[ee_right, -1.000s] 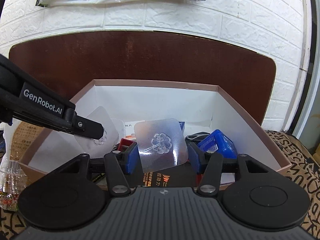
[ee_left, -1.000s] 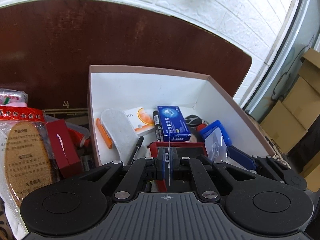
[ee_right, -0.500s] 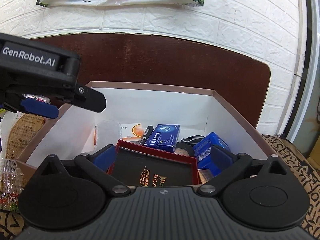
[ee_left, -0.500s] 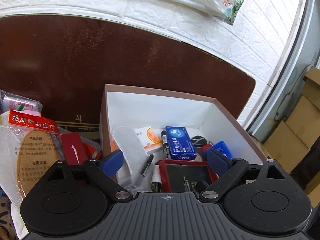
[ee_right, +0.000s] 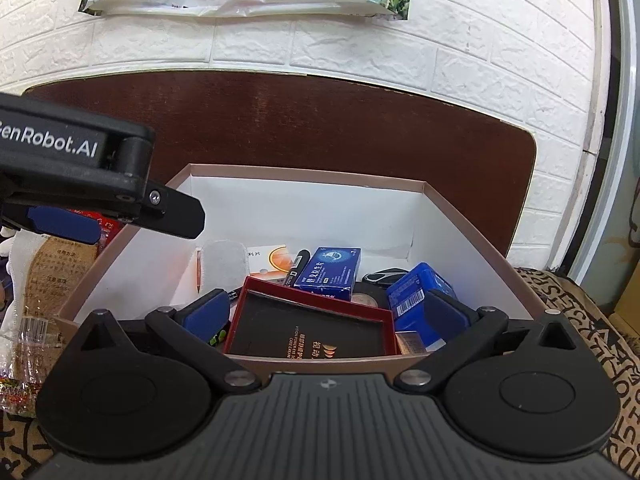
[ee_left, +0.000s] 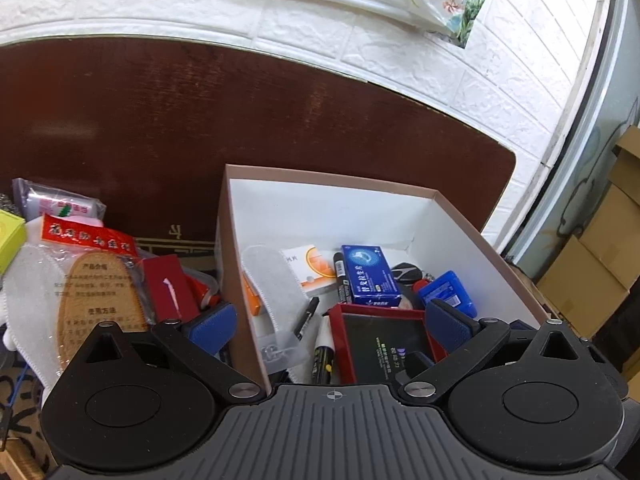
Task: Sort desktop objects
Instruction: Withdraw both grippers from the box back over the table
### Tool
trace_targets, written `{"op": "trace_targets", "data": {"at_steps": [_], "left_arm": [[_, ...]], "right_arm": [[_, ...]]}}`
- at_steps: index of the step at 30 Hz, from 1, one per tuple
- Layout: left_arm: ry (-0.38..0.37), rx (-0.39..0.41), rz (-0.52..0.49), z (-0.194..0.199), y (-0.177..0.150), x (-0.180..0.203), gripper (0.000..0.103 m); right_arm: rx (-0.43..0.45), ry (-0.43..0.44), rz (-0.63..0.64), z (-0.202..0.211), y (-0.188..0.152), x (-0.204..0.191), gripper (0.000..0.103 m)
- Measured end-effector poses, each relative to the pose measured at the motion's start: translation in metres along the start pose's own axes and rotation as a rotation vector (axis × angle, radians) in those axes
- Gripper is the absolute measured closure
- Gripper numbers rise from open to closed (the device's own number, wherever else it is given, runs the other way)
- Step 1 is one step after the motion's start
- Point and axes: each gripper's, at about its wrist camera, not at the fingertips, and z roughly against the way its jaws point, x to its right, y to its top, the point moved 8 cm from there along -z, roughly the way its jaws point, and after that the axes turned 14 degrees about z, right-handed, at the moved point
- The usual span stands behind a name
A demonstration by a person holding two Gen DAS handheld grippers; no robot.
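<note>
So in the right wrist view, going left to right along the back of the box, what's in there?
White insole → orange-and-white medicine box → black marker → blue medicine box → black car key → blue plastic case.

One cardboard box [ee_left: 460,216], two blue cartons [ee_left: 370,276], one red case [ee_left: 380,344], two marker pens [ee_left: 322,356].

"enrobot.ai" on the left gripper [ee_right: 64,220]; "vision power eye care cream" on the black box [ee_right: 310,330]
</note>
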Motion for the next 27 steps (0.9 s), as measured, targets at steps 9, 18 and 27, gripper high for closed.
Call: {"op": "trace_targets", "data": {"at_steps": [9,18,27], "left_arm": [[0.009,0.000,-0.011,0.020,-0.010,-0.005,0.000],[0.015,-0.004,-0.028,0.046,-0.027,-0.012,0.000],[0.031,-0.006,-0.008,0.069,-0.040,-0.025,0.000]], "right_arm": [[0.023,0.001,0.001,0.019,0.004,-0.007,0.001],[0.056,0.008,0.008,0.043,0.008,-0.021,0.000],[0.074,0.027,0.014,0.065,0.005,-0.038,0.000]]}}
